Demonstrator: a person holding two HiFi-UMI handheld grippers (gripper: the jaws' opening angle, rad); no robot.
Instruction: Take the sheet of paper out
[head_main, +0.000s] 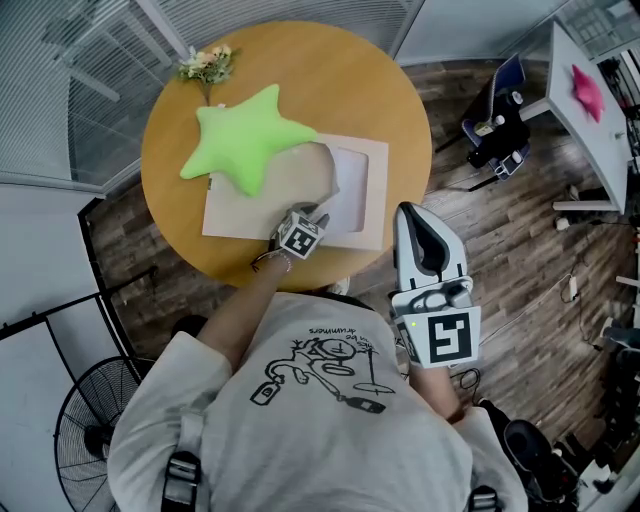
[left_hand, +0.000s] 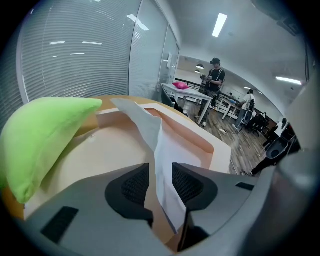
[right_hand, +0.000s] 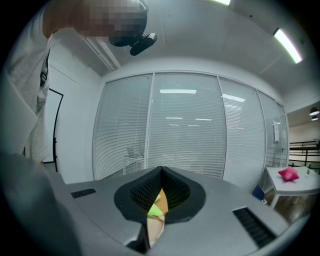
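Note:
A beige envelope (head_main: 250, 205) lies on the round wooden table (head_main: 380, 90) with a green star pillow (head_main: 245, 140) on its left part. A white sheet of paper (head_main: 357, 190) shows at the envelope's raised right end. My left gripper (head_main: 320, 216) is at that end. In the left gripper view the sheet of paper (left_hand: 159, 150) stands on edge between the dark pads (left_hand: 134, 186) of the left gripper (left_hand: 161, 176), whose jaws are drawn close on it. My right gripper (head_main: 411, 213) hovers off the table's front right edge, and the right gripper (right_hand: 160, 174) is shut with nothing in it.
A small bunch of flowers (head_main: 206, 62) lies at the table's far edge. A floor fan (head_main: 95, 425) stands at the lower left. A blue chair (head_main: 500, 115) and a white desk (head_main: 575, 120) with a pink star (head_main: 587, 90) are at the right. A person (left_hand: 215, 80) stands far off.

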